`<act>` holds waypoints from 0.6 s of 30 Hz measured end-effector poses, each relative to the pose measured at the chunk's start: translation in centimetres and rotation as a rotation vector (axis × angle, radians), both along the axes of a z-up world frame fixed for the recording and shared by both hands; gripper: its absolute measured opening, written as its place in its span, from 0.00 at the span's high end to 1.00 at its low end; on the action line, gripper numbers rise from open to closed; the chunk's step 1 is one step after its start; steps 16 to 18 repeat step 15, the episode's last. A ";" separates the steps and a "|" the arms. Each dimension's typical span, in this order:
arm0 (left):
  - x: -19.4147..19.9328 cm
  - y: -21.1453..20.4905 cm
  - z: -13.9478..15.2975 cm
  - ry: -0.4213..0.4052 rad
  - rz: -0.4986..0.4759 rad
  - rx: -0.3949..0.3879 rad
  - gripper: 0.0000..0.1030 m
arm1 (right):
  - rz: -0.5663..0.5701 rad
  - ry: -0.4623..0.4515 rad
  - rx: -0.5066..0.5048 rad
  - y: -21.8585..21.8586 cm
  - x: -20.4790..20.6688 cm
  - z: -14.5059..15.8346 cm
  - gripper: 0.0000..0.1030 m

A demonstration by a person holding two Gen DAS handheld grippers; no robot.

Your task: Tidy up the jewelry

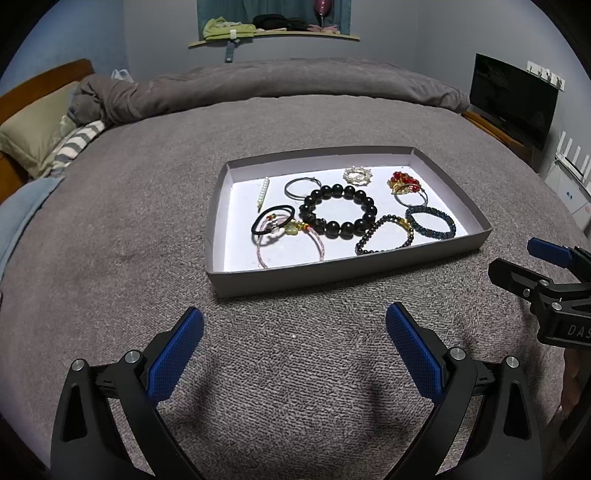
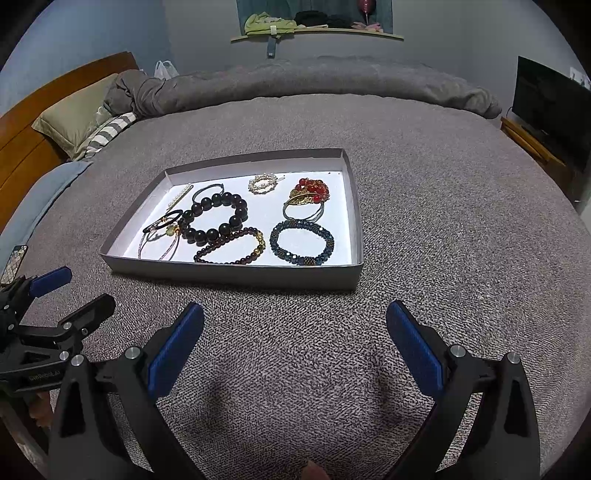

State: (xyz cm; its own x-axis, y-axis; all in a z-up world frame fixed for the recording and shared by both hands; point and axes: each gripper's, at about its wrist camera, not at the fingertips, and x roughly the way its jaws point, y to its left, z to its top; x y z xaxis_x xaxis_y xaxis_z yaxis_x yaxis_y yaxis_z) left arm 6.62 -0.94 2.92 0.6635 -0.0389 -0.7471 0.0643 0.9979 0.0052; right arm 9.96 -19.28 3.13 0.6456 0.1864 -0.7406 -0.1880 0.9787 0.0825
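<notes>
A shallow grey cardboard tray [image 1: 295, 280] [image 2: 236, 275] lies on the grey bed cover and holds several pieces of jewelry: a large black bead bracelet [image 1: 369, 210] [image 2: 236, 218], a blue bead bracelet [image 1: 448, 221] [image 2: 327, 240], a dark bracelet with gold beads [image 1: 369, 240] [image 2: 229, 258], a red and gold piece [image 1: 402, 182] [image 2: 310, 192], a pearl ring clip [image 1: 356, 175] [image 2: 262, 182], a pearl hair pin [image 1: 263, 194] [image 2: 179, 195], and hair ties [image 1: 273, 219]. My left gripper [image 1: 294, 332] is open and empty in front of the tray. My right gripper [image 2: 294, 332] is open and empty too.
The bed has pillows [image 1: 33, 140] and a wooden headboard [image 1: 40, 79] at the left, a rolled duvet [image 1: 280, 86] at the back. A TV [image 1: 513, 99] stands on a stand at the right. A shelf with clothes [image 1: 273, 31] hangs on the far wall.
</notes>
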 end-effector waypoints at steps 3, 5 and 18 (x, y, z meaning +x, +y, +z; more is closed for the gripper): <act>0.0 0.0 0.0 0.000 -0.019 -0.011 0.03 | 0.000 0.000 0.000 0.0 0.0 0.0 0.05; 0.0 -0.2 0.0 -0.003 -0.033 -0.011 0.03 | 0.000 0.000 0.000 0.0 0.0 0.0 0.05; 0.3 -0.1 -0.1 0.010 -0.036 -0.007 0.03 | -0.017 -0.002 0.003 -0.8 0.4 0.0 0.05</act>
